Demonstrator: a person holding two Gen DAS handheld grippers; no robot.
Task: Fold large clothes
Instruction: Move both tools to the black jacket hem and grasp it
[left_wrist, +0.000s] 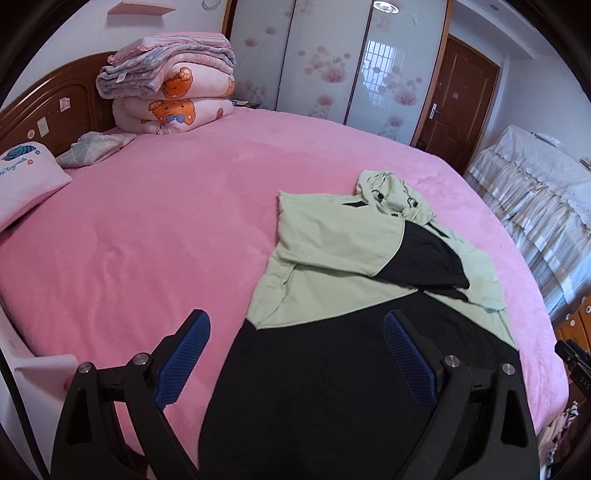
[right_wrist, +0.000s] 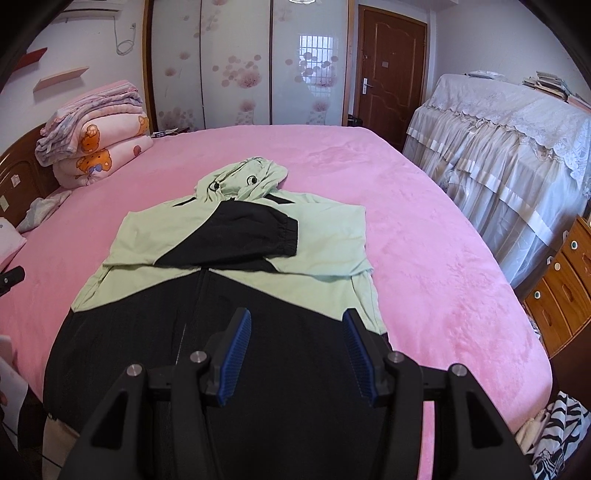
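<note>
A light green and black hooded jacket (right_wrist: 236, 273) lies flat on the pink bed (right_wrist: 424, 229), hood at the far end, both sleeves folded across the chest. It also shows in the left wrist view (left_wrist: 332, 258). My left gripper (left_wrist: 295, 332) is open and empty, hovering above the jacket's black lower part near its left edge. My right gripper (right_wrist: 297, 332) is open and empty, hovering above the black lower part near its right side. The jacket's bottom hem is hidden under the grippers.
Folded quilts (left_wrist: 170, 92) are stacked at the headboard, with a pillow (left_wrist: 26, 177) and a small cloth (left_wrist: 96, 147) nearby. A lace-covered piece of furniture (right_wrist: 509, 158) and wooden drawers (right_wrist: 565, 288) stand to the bed's right. A wardrobe (right_wrist: 236, 62) and door (right_wrist: 388, 70) are behind.
</note>
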